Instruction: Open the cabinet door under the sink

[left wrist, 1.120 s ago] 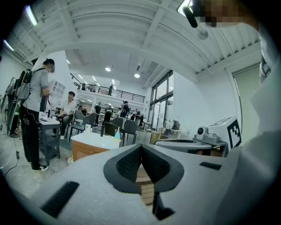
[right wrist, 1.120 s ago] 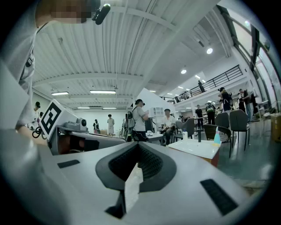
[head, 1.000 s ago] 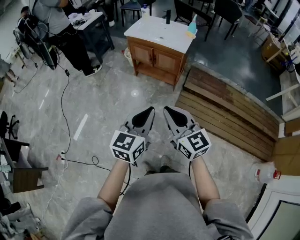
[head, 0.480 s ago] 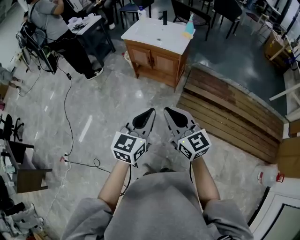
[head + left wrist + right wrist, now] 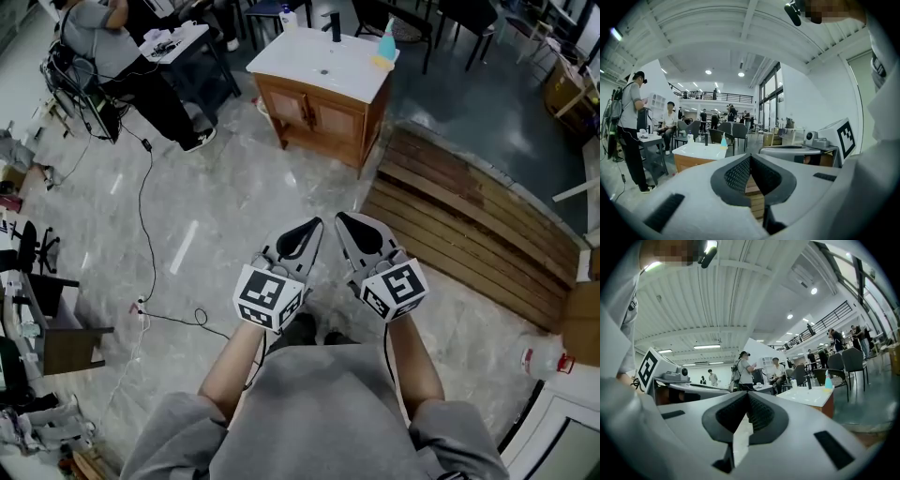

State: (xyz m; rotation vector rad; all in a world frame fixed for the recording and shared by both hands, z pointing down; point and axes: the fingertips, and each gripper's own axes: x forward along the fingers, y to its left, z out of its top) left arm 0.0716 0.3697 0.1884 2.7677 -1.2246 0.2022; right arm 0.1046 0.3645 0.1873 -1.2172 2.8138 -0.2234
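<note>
- Cabinet door (image 5: 332, 120): one of a pair on the front of the wooden sink cabinet (image 5: 319, 127). Both are shut, and the cabinet stands at the far end of the floor, well apart from the person.
- The cabinet's white tabletop (image 5: 314, 58) carries a black faucet (image 5: 335, 26) and a blue bottle (image 5: 385, 47) at its right edge.
- A wooden plank platform (image 5: 469, 225) lies just right of the cabinet. A black cable (image 5: 148, 216) trails over the grey marble floor (image 5: 216, 197) to its left.
- Left gripper (image 5: 302, 234): jaws clenched together, nothing between them, held low in front of the person.
- Right gripper (image 5: 354, 231): jaws likewise pressed together and empty, just beside the left one.
</note>
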